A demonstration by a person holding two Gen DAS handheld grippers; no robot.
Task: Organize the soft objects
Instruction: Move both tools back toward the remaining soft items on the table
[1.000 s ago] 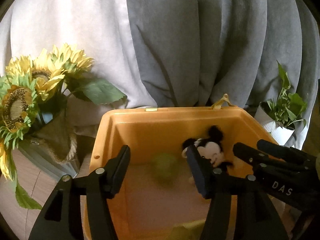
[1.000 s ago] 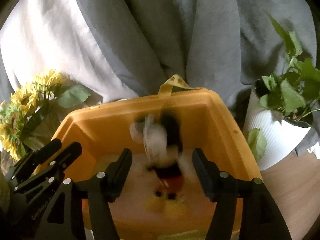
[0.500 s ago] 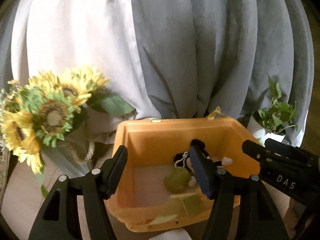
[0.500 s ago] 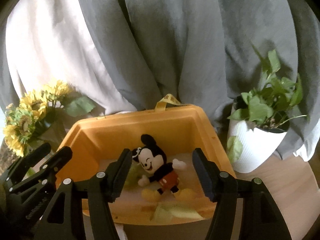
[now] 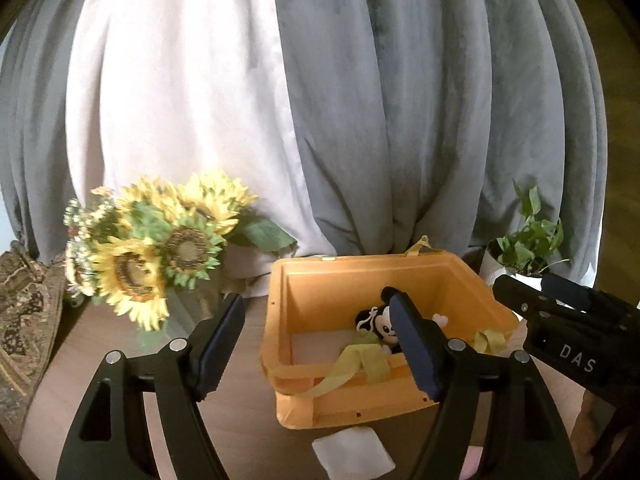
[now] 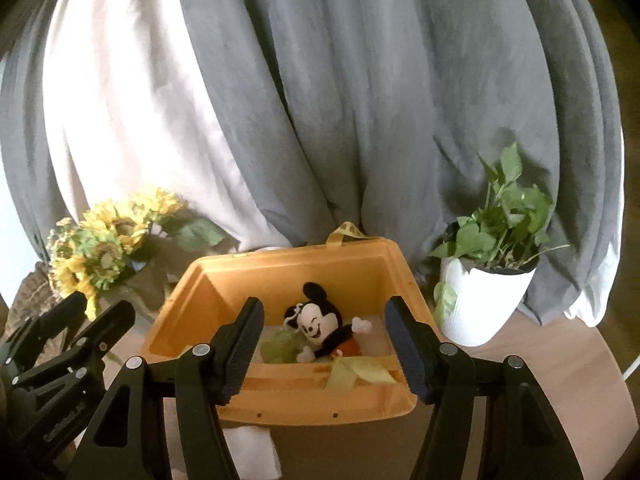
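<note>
An orange bin (image 5: 332, 400) (image 6: 320, 400) stands on the wooden table. A Mickey Mouse plush (image 6: 320, 328) (image 5: 378, 322) lies inside it beside a green soft toy (image 6: 280, 344) (image 5: 366, 354). A yellow-green ribbon (image 6: 352, 372) (image 5: 340, 376) hangs over the near rim. My left gripper (image 5: 320, 344) is open and empty, in front of and above the bin's left side. My right gripper (image 6: 324, 344) is open and empty, in front of the bin. A white soft square (image 5: 354, 454) (image 6: 252, 452) lies on the table before the bin.
A sunflower bouquet (image 5: 156, 240) (image 6: 100, 248) stands left of the bin. A white pot with a green plant (image 6: 484, 300) (image 5: 524, 248) stands to its right. Grey and white curtains (image 5: 320, 100) hang behind. A patterned cloth (image 5: 24, 320) lies far left.
Both grippers have pulled back and up from inside the bin. The Mickey plush and the green toy dropped in and now lie still on the bin floor.
</note>
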